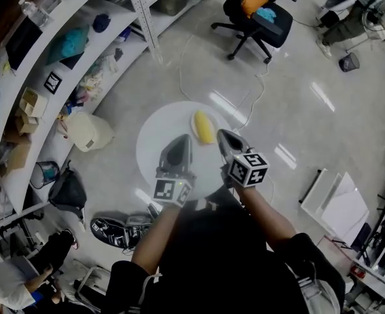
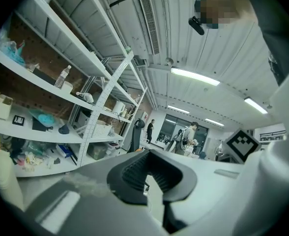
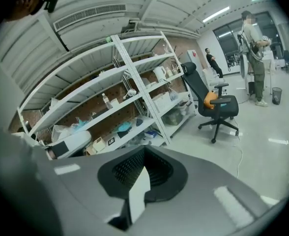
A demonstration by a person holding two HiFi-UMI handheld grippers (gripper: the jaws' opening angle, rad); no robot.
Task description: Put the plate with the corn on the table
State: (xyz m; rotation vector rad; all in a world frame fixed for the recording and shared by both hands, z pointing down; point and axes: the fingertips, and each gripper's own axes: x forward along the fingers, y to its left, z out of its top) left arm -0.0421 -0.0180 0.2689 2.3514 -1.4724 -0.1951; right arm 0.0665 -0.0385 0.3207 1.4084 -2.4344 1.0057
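White storage shelves (image 1: 22, 103) curve down the far left of the head view, above a pale floor. Next to the right, the left gripper (image 1: 181, 141) reaches forward about level, its jaws closed on the near rim of the round white plate (image 1: 154, 142). In the left gripper view a thin pale edge sits pinched between the ribbed pads. The plate hangs in the air in front of the person, with the floor well below it. It seems to be held flat so that the yellow corn (image 1: 204, 127), lying near the far rim, does not roll off.

Further right, the right gripper (image 1: 224, 136) points somewhat downward and clamps the same near rim just beside the left one, a white sliver of plate showing between its pads. Two grips on one edge likely steady the load. No table shows in any view, so the plate has yet to be set down.
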